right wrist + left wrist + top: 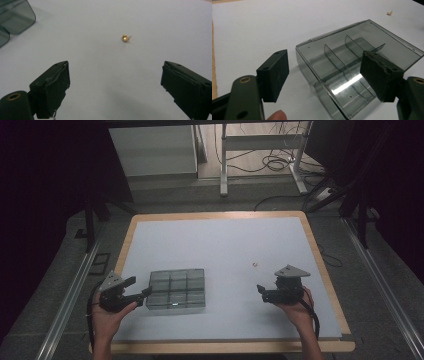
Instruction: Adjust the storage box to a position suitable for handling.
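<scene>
On the white surface (220,245), the left hand-held gripper (141,287) is hovering wide open and empty at the edge of the divided box (177,289), while the right hand-held gripper (262,291), also open and empty, is facing the small brass part (254,265) lying well apart.

No text, label, brand, number or sign can be read anywhere in these views. The smoky clear divided box (352,72) carries no print on its lid or walls. The small brass part (125,38), at about 12 o'clock from the right gripper, is too small to show any marking. The white table (225,245) surface is blank, and the black pads (274,72) of the grippers bear no lettering.
</scene>
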Demonstrator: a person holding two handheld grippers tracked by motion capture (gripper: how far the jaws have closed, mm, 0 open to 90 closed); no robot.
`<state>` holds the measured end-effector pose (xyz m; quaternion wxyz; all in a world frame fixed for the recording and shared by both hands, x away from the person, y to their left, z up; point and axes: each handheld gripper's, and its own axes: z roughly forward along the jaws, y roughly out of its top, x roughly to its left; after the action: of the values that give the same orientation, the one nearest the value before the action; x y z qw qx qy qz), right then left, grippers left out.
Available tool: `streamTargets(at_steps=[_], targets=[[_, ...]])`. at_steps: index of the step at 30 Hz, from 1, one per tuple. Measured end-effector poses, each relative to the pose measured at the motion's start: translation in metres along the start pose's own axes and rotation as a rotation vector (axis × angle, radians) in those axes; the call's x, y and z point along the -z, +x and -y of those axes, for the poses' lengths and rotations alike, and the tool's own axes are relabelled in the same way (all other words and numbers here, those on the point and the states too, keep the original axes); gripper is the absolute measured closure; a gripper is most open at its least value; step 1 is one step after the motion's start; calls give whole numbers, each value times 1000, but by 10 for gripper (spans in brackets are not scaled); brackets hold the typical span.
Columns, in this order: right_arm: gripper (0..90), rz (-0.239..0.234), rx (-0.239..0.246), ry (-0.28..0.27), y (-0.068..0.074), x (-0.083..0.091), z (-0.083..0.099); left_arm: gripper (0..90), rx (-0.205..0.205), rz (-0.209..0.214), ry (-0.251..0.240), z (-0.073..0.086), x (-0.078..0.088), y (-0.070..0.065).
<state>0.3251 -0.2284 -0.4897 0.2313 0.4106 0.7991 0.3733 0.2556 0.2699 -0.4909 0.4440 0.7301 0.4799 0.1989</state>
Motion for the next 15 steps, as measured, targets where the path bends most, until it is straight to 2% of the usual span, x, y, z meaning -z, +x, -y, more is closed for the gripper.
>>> streamTargets(at_steps=[3,5,13,15], targets=[[88,-23,-17,-12,-3,1,0,234,2,-1,-4,-3,1,0],[88,-30,-6,6,-4,0,3,234,3,9,-10,-5,1,-2],[88,-12,-33,-6,-13,7,8,246,-8,12,0,-7,-2,-6],[97,-2,-50,-26,-16,13,5,258,-15,8,-2,-9,0,-8]])
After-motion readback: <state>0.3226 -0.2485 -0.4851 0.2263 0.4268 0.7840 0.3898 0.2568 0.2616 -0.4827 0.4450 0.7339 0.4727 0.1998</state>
